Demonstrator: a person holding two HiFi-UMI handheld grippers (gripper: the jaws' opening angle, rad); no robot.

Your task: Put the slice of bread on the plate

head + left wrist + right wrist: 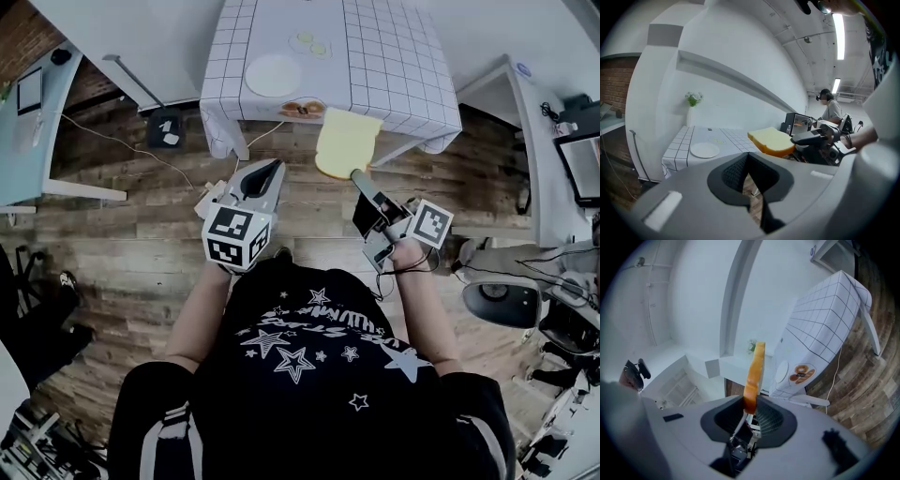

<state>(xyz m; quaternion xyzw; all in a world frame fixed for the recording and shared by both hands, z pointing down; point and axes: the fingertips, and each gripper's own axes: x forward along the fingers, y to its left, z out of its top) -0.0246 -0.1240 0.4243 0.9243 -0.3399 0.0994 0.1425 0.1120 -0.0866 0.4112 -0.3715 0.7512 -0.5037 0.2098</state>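
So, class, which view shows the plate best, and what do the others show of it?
The head view: the plate shows from above as a full disc on the table. The left gripper view gives a flat oval; the right gripper view shows it small and turned sideways.

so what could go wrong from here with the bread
The right hand-held gripper pinches the slice of bread by one edge only, so the overhanging rest may sag, tear or slip out. The slice is not yet over the plate; an early release could drop it on the floor.
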